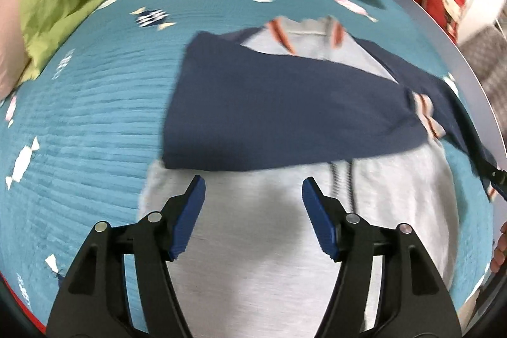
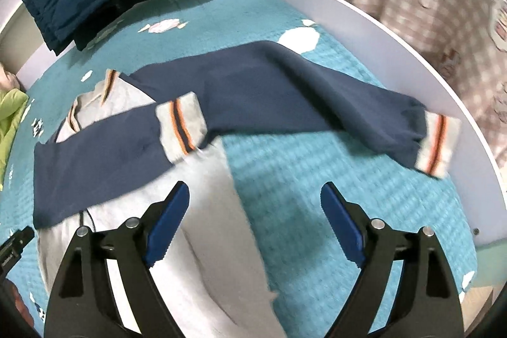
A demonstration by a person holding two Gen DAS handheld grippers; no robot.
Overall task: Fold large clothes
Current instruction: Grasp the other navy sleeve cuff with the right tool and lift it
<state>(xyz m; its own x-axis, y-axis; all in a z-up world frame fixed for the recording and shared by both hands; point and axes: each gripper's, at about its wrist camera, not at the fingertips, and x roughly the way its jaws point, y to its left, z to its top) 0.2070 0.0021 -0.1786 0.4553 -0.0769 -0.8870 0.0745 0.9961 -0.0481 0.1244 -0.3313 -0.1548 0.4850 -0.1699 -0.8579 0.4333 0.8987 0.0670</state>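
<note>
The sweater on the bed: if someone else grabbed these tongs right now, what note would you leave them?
Left tongs: open, empty, above the grey body of the sweater.
Right tongs: open, empty, over the sweater's edge and the teal bedspread.
Done: one navy sleeve lies folded across the chest.
Left: the other sleeve stretches out toward the white bed rail; fold it in, then fold the body.
</note>
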